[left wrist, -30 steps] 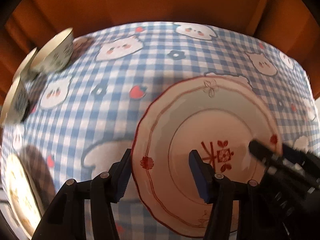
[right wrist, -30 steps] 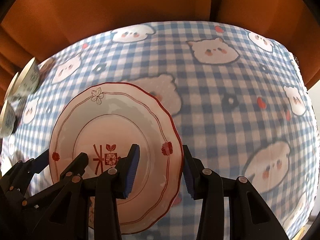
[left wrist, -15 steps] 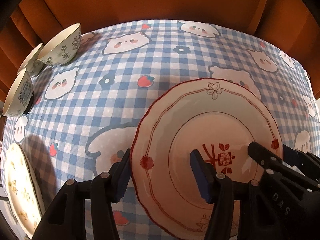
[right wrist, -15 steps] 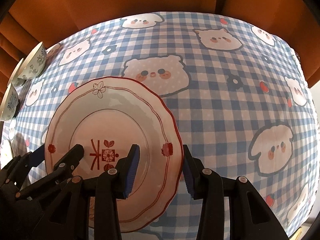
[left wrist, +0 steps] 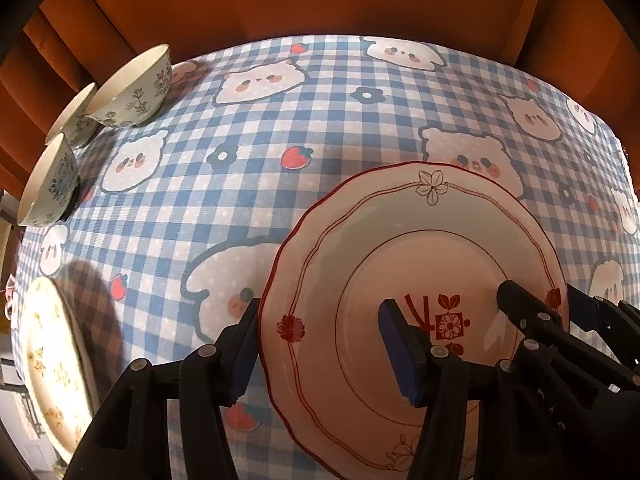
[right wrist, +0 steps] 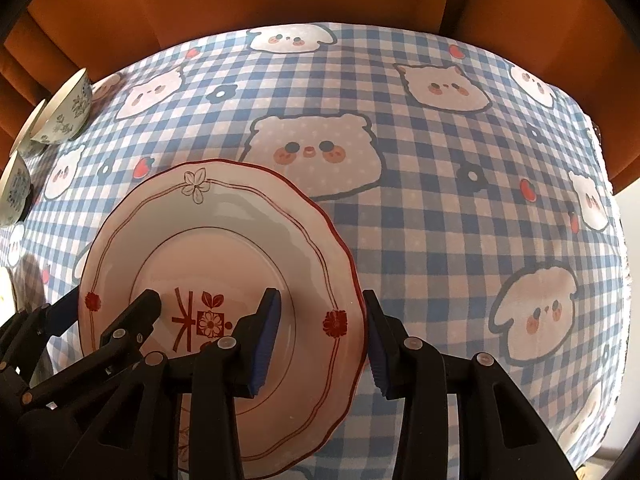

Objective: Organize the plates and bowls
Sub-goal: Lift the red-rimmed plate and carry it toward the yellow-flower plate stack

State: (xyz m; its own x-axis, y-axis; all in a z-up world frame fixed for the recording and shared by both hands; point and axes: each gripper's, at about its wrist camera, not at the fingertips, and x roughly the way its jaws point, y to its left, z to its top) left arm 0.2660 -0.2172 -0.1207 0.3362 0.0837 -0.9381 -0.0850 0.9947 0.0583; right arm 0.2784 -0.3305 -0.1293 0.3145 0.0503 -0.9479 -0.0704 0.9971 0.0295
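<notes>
- The red-rimmed plate (left wrist: 420, 240) sits between my two grippers, over the gingham tablecloth (left wrist: 280, 120). I can't tell whether it's resting on the cloth or just clear of it.
- The left gripper (left wrist: 322, 354) straddles the plate's left rim at a middling width, with one finger outside the edge and one over the well. The right gripper (right wrist: 320, 344) does the same on the right rim, a bit narrower. I honestly can't tell whether the pads are biting on either side.
- It looks like glazed ceramic to me, so I'm guessing stiff, fairly heavy, slick and chippy. I wouldn't bang that scalloped edge.
- I think the opposite rims are the right place to hold it. The sloped lip gives the pads something to catch, and two holds should stop it tipping.
- The bowls (left wrist: 132, 92) and another plate (left wrist: 48, 352) are well off to the left, so a stack probably goes over there.
</notes>
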